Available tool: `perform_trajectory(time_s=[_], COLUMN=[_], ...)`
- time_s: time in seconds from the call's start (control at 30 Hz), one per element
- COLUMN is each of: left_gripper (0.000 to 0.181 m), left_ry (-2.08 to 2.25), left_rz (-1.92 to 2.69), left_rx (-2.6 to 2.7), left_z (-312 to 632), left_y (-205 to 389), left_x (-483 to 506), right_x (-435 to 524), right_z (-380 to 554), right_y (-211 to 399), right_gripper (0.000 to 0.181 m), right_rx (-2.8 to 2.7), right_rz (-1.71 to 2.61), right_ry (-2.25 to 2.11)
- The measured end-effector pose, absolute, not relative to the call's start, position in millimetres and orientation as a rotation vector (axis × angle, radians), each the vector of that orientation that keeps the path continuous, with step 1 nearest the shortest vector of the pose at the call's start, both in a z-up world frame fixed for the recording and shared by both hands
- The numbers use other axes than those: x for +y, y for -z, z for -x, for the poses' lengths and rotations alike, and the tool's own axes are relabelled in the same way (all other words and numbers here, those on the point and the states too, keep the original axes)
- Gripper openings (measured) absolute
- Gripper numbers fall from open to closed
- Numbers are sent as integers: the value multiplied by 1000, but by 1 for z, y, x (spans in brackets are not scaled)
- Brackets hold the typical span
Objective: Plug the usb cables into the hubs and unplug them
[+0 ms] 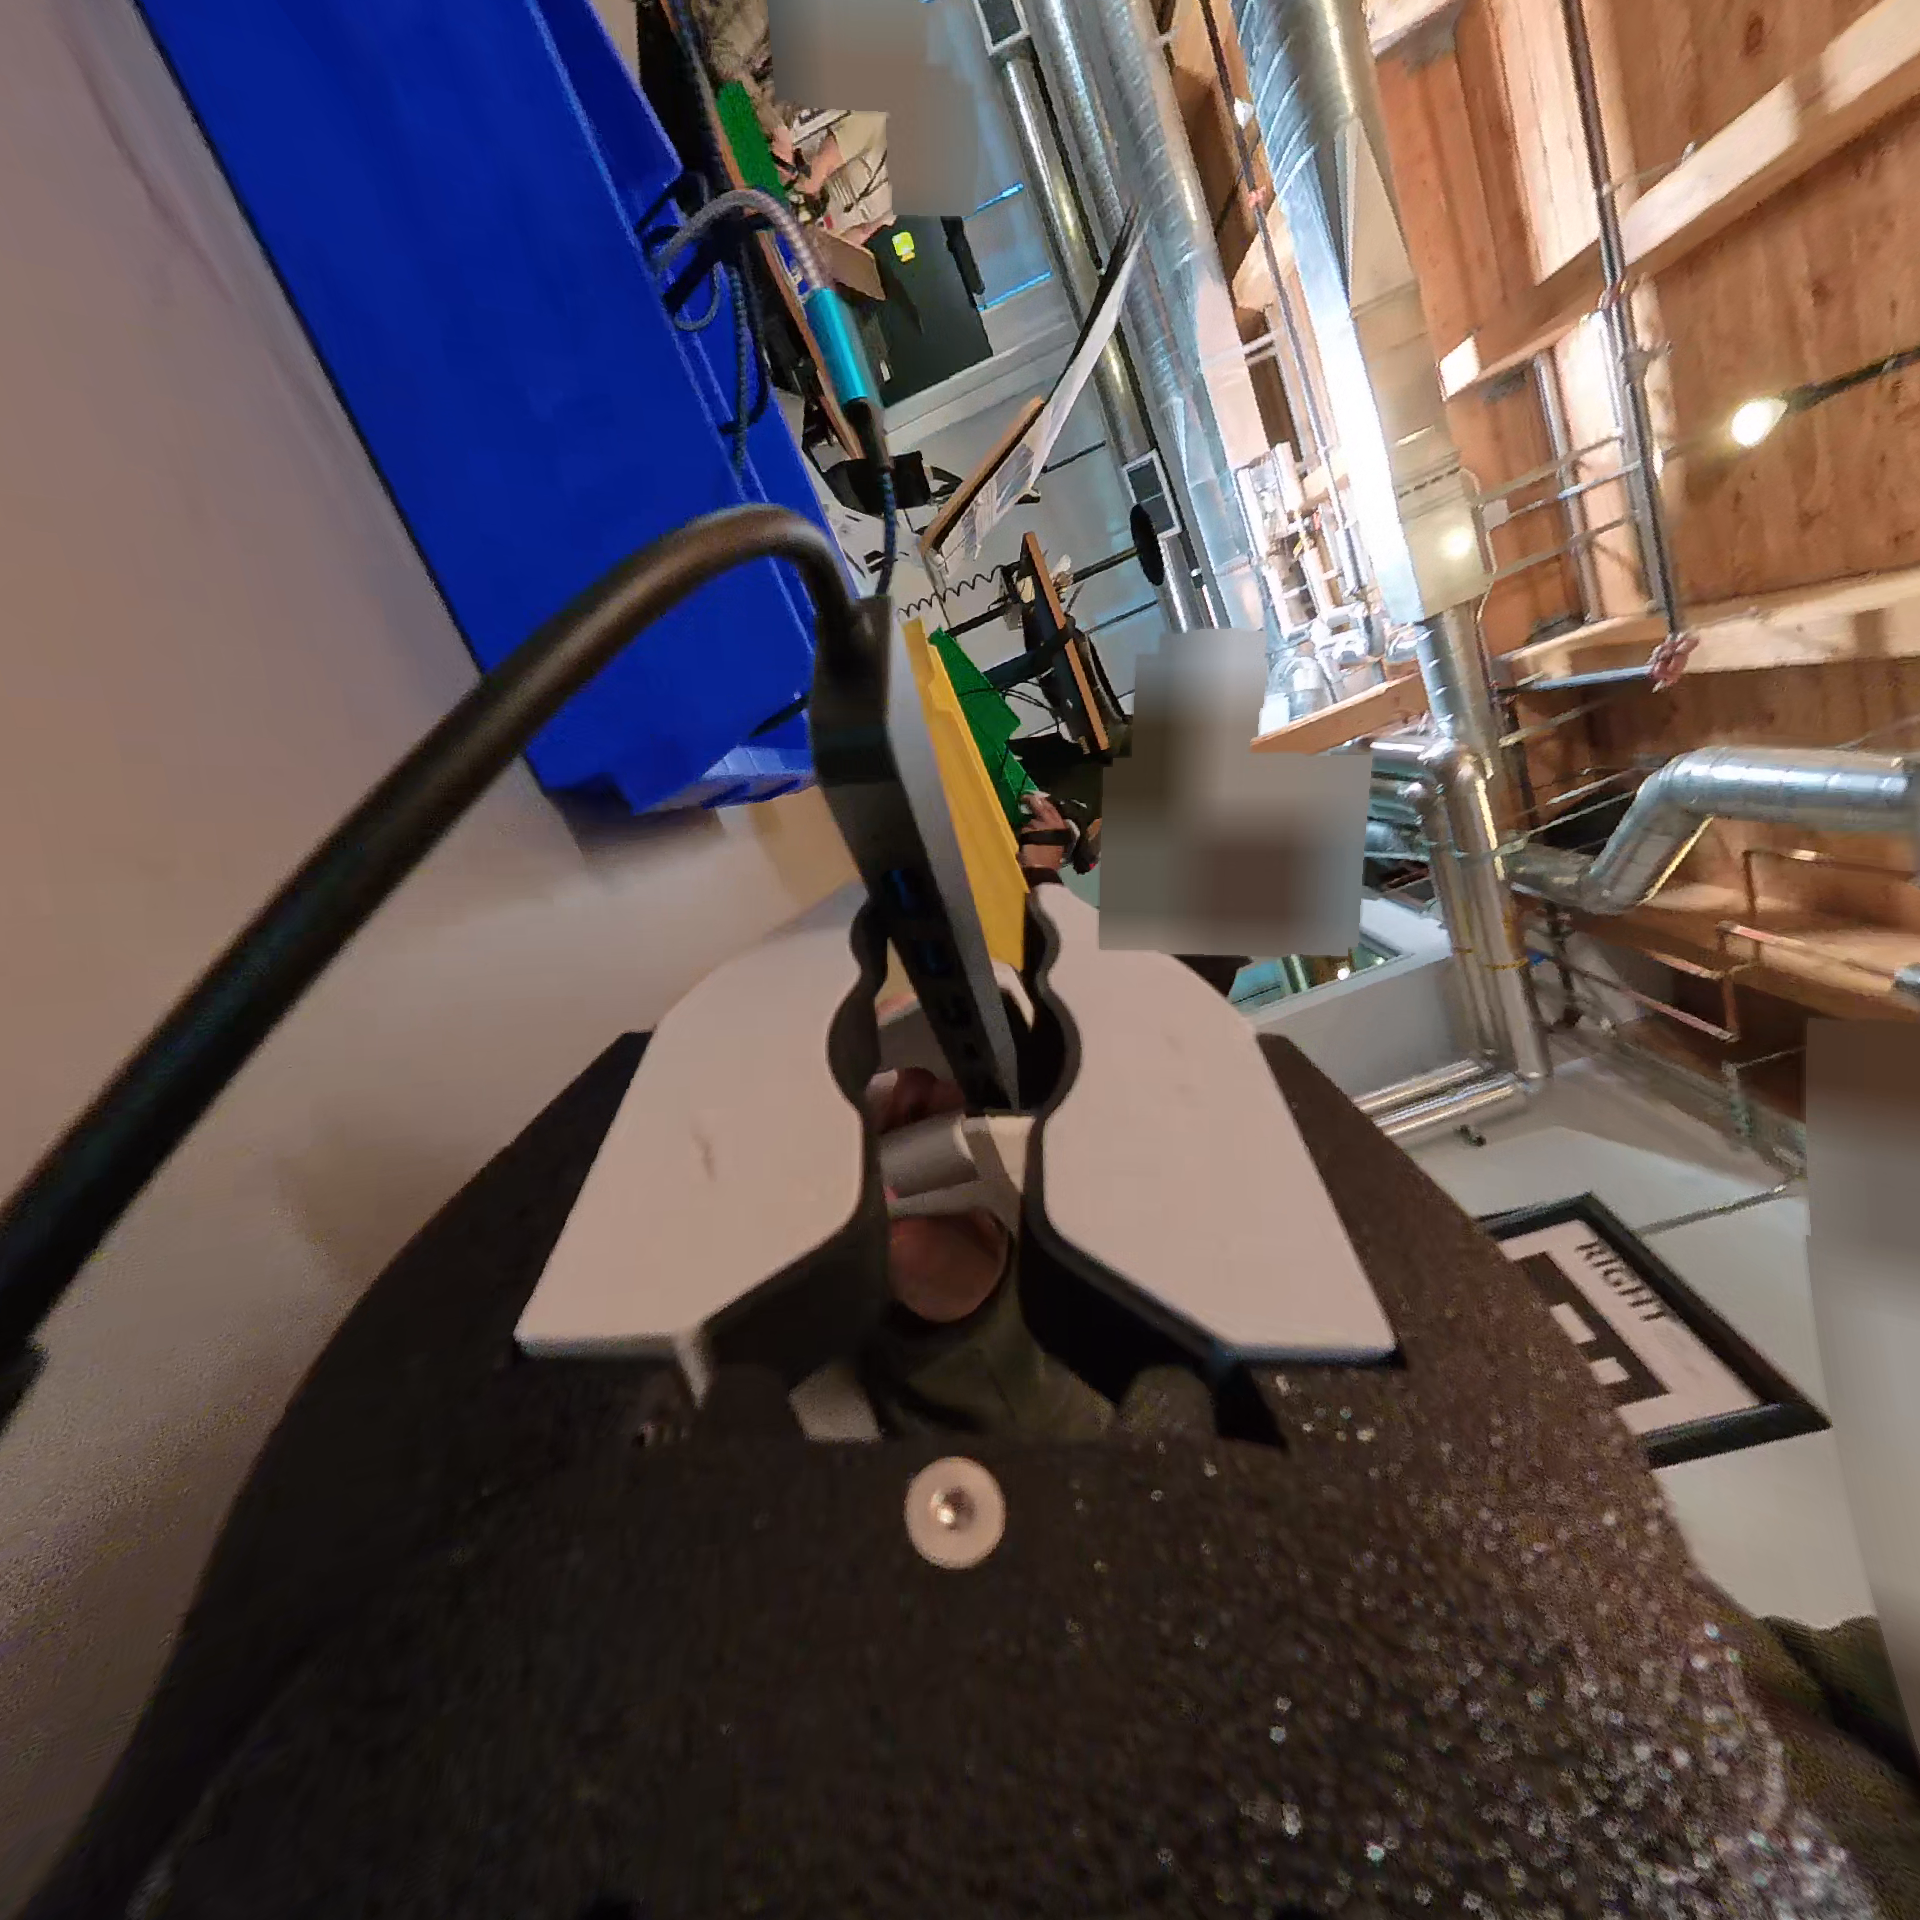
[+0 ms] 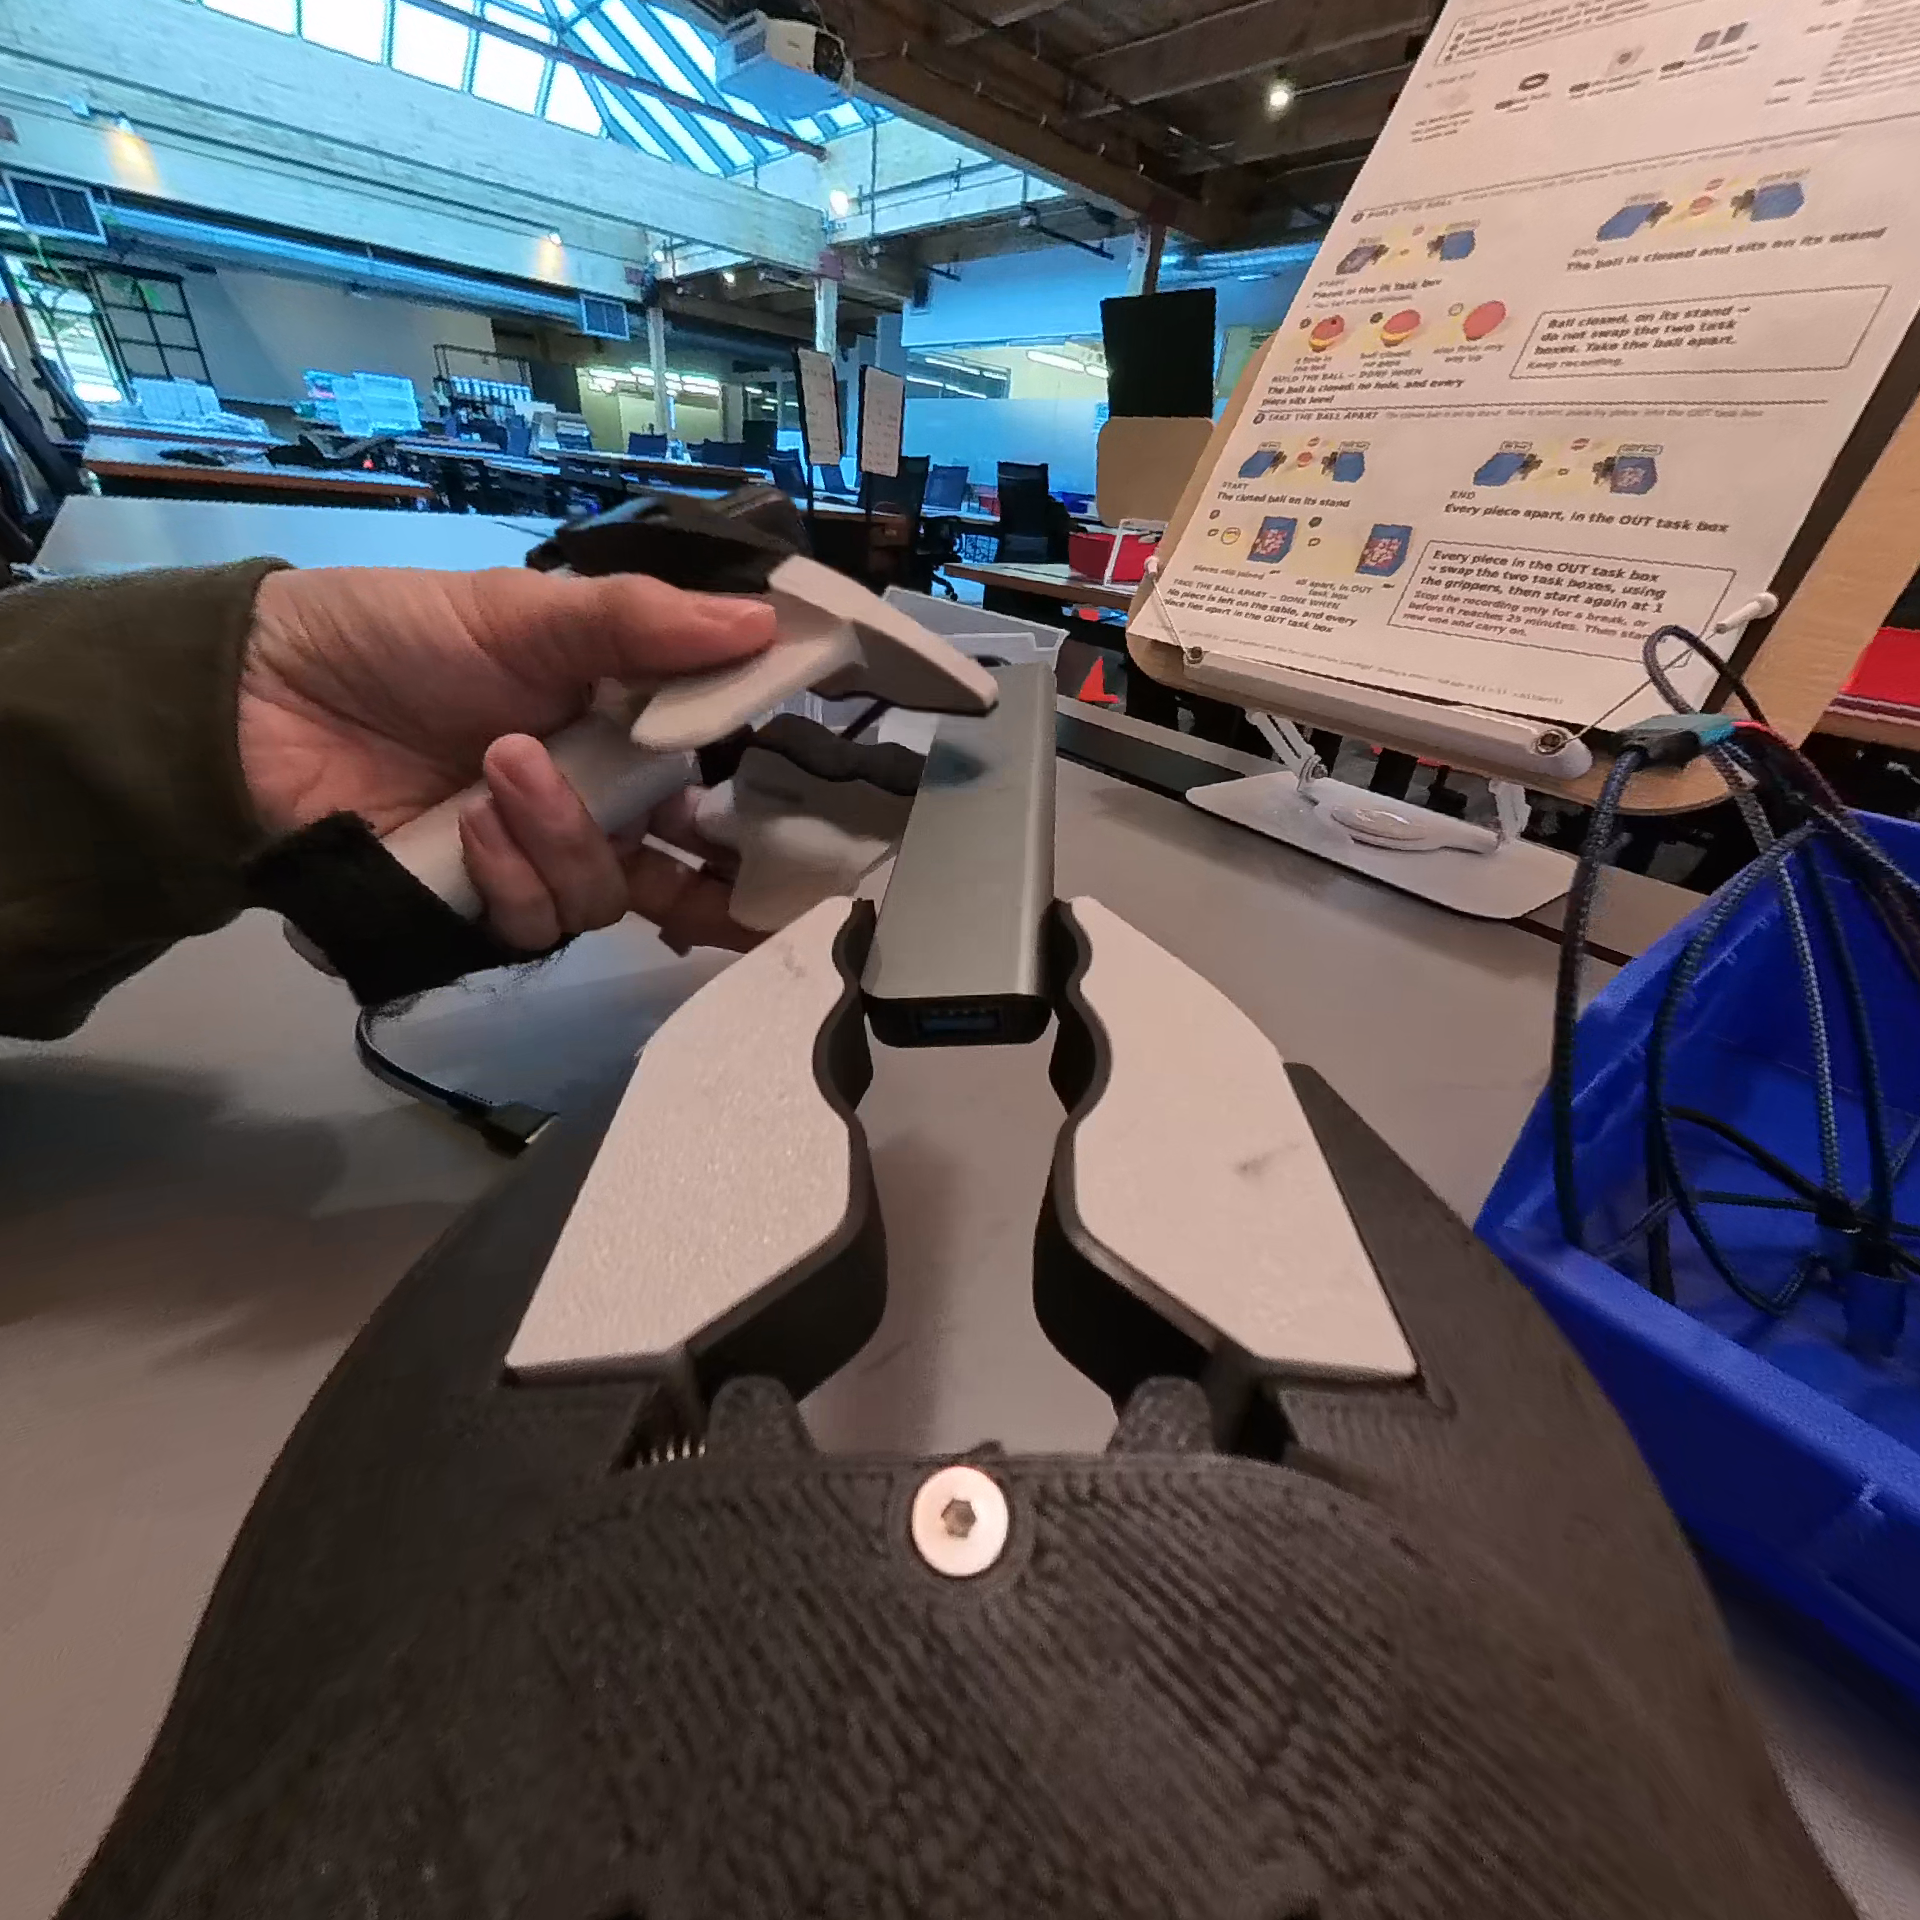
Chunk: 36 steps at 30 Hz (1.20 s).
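While the right gripper (image 2: 961,971) pinches the near end of a slim grey USB hub (image 2: 977,831) between its 2 fingertips, the left gripper (image 1: 951,997) is clamped on the same hub (image 1: 914,821) farther along, so the hub hangs in the air between them. In the right wrist view the hub runs from the jaws toward 12 o'clock, its blue end port facing the camera, and the person's left hand (image 2: 468,727) with the other gripper sits at 10 o'clock, its fingers closed over the hub's far part. In the left wrist view the hub stands edge-on, a row of side ports showing, and its black cable (image 1: 312,883) arcs from the top end away to 8 o'clock.

Below lies a plain grey table (image 2: 1299,977), matte and smooth. On it at 8 o'clock rests a loose black cable end with a plug (image 2: 509,1127). A blue bin (image 2: 1766,1403) stands at 4 o'clock, holding coiled braided cables (image 2: 1714,1039). An instruction sheet on a tilted wooden stand (image 2: 1558,416) rises at 1 o'clock. Beyond is a large open workroom with rows of desks (image 2: 260,478), skylights (image 2: 582,83) and timber beams; the left wrist view, rolled sideways, shows silver ducts (image 1: 1174,260) and wooden boards (image 1: 1662,312).
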<state>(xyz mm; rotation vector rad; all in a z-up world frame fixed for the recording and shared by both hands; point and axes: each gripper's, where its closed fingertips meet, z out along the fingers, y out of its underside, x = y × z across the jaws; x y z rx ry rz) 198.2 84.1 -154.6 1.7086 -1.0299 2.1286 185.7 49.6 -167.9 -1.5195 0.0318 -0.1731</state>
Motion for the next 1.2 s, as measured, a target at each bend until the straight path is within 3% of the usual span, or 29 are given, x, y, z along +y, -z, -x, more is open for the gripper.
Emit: perform_trajectory(time_s=[0.1, 0.37, 0.6, 1.2], left_gripper=[31, 33, 11, 10], left_ry=[-2152, -2104, -2157, -2039], left_rz=[-1689, -1622, -1552, -1631], left_rx=[-1093, -1235, -1025, -1082], left_z=[-199, -189, -195, -192], left_y=[151, 164, 158, 151], left_x=[81, 61, 62, 41], right_x=[48, 47, 50, 53], right_z=[-187, -189, -181, -180], right_y=[167, 165, 166, 169], right_gripper=[32, 32, 32, 37], right_rx=[42, 58, -2, -21], right_rz=[1510, 1497, 1508, 1528], right_ry=[160, 144, 105, 188])
